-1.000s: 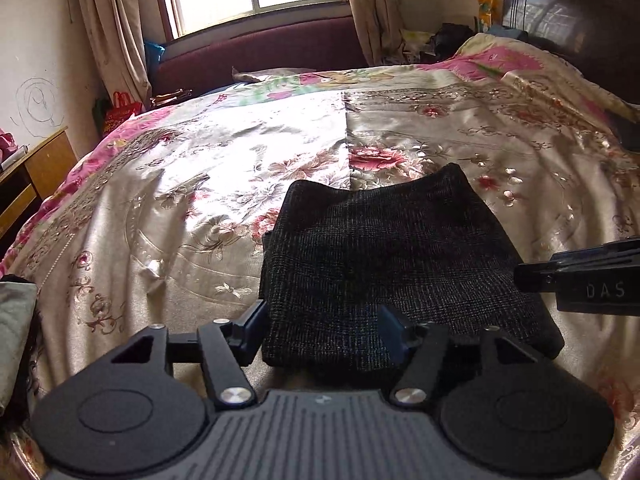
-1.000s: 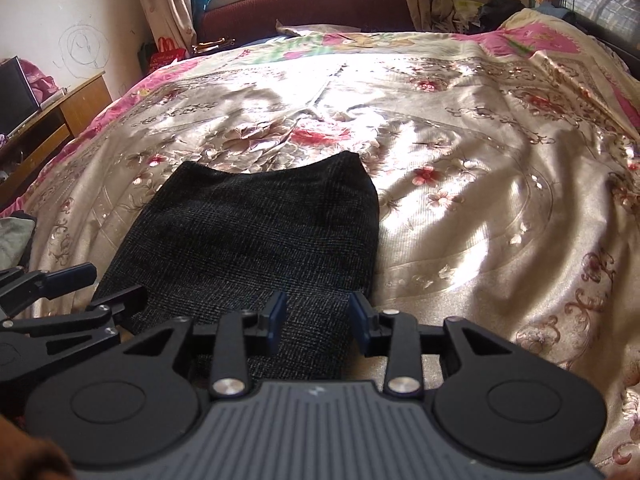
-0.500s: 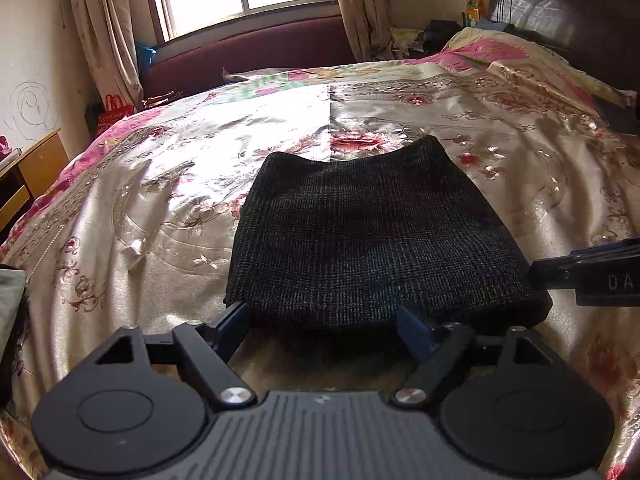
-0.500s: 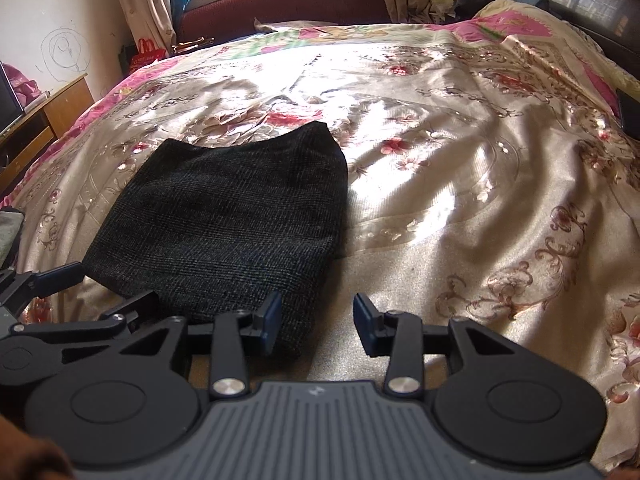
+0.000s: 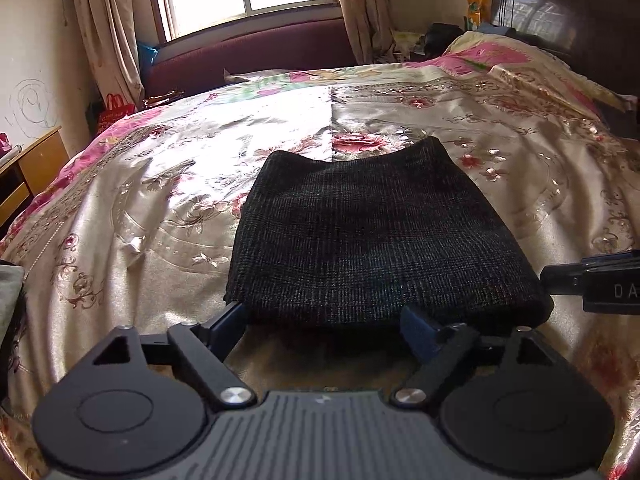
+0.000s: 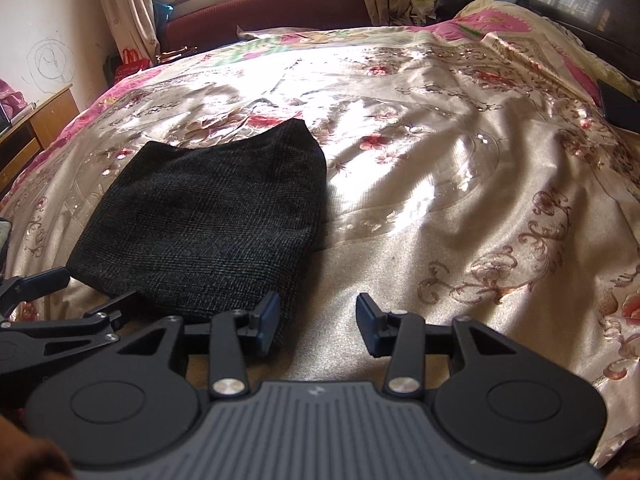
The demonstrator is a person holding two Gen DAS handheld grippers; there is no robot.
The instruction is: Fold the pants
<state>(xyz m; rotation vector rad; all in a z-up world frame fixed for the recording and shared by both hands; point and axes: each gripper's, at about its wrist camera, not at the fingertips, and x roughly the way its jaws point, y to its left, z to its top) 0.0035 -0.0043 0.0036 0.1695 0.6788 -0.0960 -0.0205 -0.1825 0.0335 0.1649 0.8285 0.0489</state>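
Note:
The dark checked pants (image 5: 376,232) lie folded into a compact rectangle on the floral bedspread (image 5: 168,208); they also show in the right wrist view (image 6: 208,220). My left gripper (image 5: 324,326) is open and empty, its fingertips just in front of the pants' near edge. My right gripper (image 6: 318,322) is open and empty, at the near right corner of the pants, its left fingertip (image 6: 267,320) beside the fabric. Each gripper shows at the edge of the other's view.
The bedspread (image 6: 460,200) covers the whole bed. A dark headboard (image 5: 568,12) stands at the right. A wooden side table (image 5: 32,168) is at the left. A maroon bench (image 5: 256,52) sits under the window.
Both grippers have drawn back from the folded pants toward the bed's near edge. Their jaws have opened wider. The pants have stayed flat.

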